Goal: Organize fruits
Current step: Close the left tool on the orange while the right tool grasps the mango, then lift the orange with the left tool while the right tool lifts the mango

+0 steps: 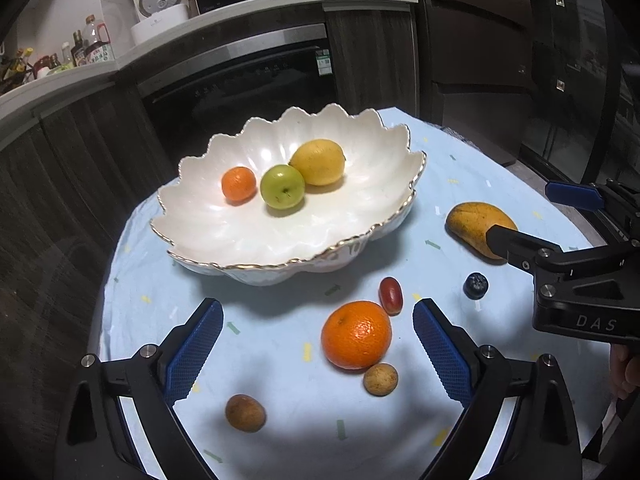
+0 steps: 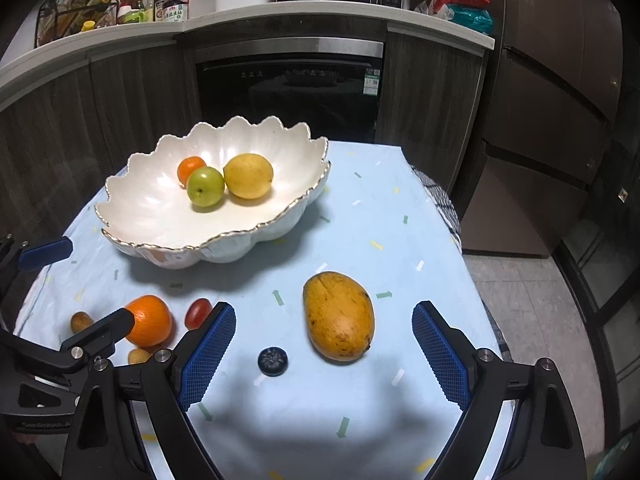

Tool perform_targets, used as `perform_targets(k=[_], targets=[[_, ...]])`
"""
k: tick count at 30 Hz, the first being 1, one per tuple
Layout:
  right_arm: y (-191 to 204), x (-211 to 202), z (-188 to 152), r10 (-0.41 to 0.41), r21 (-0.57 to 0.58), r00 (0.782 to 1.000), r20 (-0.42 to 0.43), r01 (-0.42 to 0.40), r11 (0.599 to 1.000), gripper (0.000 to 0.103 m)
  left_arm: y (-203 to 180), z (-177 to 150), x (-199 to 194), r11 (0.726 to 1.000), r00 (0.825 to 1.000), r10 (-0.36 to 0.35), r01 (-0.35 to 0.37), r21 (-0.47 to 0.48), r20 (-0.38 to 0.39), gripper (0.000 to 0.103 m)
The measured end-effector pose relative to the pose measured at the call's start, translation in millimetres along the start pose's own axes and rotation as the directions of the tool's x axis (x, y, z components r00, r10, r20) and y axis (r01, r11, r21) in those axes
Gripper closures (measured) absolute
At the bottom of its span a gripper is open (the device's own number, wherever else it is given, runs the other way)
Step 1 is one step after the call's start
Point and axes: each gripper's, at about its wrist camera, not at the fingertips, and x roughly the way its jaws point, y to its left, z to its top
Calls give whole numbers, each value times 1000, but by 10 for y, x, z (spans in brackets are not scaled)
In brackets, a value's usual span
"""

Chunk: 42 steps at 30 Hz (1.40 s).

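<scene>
A white scalloped bowl (image 1: 208,236) (image 2: 132,204) holds a small orange (image 1: 239,184), a green apple (image 1: 282,187) and a lemon (image 1: 318,161). On the blue cloth lie a large orange (image 1: 356,334) (image 2: 149,320), a red grape tomato (image 1: 391,295) (image 2: 197,313), two brown longans (image 1: 380,379) (image 1: 245,412), a blueberry (image 1: 476,286) (image 2: 273,361) and a mango (image 1: 476,226) (image 2: 339,316). My left gripper (image 1: 318,344) is open, its jaws either side of the large orange. My right gripper (image 2: 324,350) is open, its jaws either side of the mango and blueberry.
The table (image 2: 360,208) with the blue cloth is small; its edges fall off close on all sides. Behind it stand dark cabinets with an oven (image 2: 288,88). A counter above carries bottles, a rice cooker (image 1: 160,4) and a microwave.
</scene>
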Motion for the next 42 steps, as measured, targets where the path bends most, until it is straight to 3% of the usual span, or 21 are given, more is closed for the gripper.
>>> perform_targets(k=[15, 23, 35, 42], targets=[[-135, 379, -62, 20, 4, 998, -65, -20, 1000, 17, -69, -57, 373, 998, 995, -40, 36, -47, -89, 19], [-152, 553, -89, 46, 5, 994, -97, -45, 999, 22, -89, -100, 509, 997, 990, -59, 51, -64, -131, 35], [-176, 643, -96, 76, 17, 989, -128, -74, 997, 51, -121, -101, 578, 994, 986, -89, 80, -71, -138, 56], [-181, 631, -101, 80, 20, 989, -125, -78, 997, 54, -115, -105, 578, 995, 988, -80, 72, -65, -133, 58]])
